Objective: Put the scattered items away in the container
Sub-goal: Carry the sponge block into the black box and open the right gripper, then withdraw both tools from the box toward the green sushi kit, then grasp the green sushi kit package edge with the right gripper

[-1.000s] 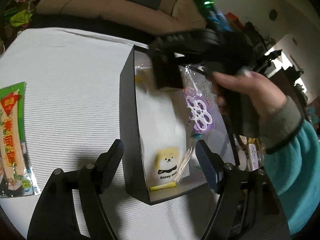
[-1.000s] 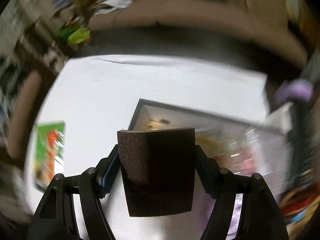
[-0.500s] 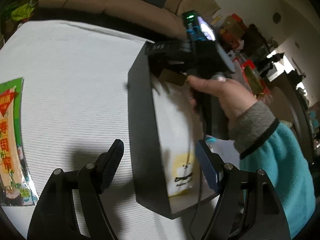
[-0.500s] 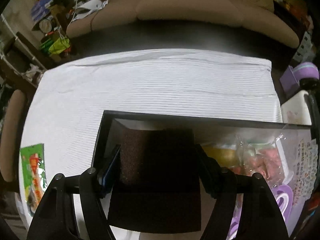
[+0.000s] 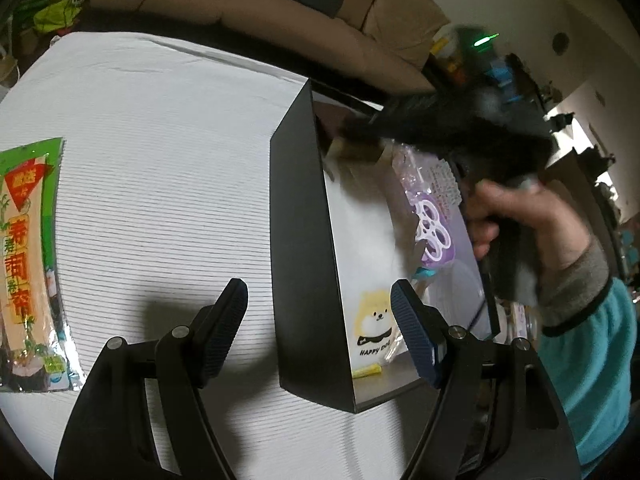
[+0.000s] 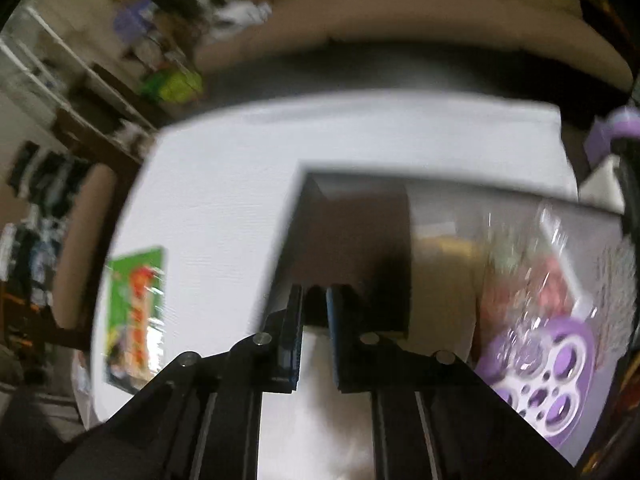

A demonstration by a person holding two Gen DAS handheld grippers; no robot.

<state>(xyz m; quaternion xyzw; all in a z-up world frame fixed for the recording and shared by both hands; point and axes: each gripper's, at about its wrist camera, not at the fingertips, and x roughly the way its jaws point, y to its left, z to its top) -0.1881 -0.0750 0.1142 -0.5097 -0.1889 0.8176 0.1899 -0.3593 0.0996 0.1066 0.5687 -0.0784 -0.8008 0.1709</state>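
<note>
A black open box [image 5: 300, 240] stands on the white table and holds a white dog-print bag [image 5: 372, 320] and a purple ringed packet [image 5: 432, 228]. A dark brown block [image 6: 352, 240] lies in the box's far left corner. My right gripper [image 6: 314, 304] is above the box just behind the block, its fingers nearly together with nothing between them. It shows blurred in the left wrist view [image 5: 460, 128]. My left gripper [image 5: 320, 320] is open and empty, straddling the box's near left wall. A green snack packet [image 5: 28, 248] lies on the table far left.
A brown sofa [image 5: 280, 4] runs behind the table. Cluttered shelves [image 6: 80, 100] stand at the left. A purple object [image 6: 616, 132] stands off the table's right end. The person's hand and teal sleeve [image 5: 580, 340] are beside the box.
My right gripper let go of the dark brown block into the box's corner, closed its fingers and pulled back. My left gripper stayed open by the box.
</note>
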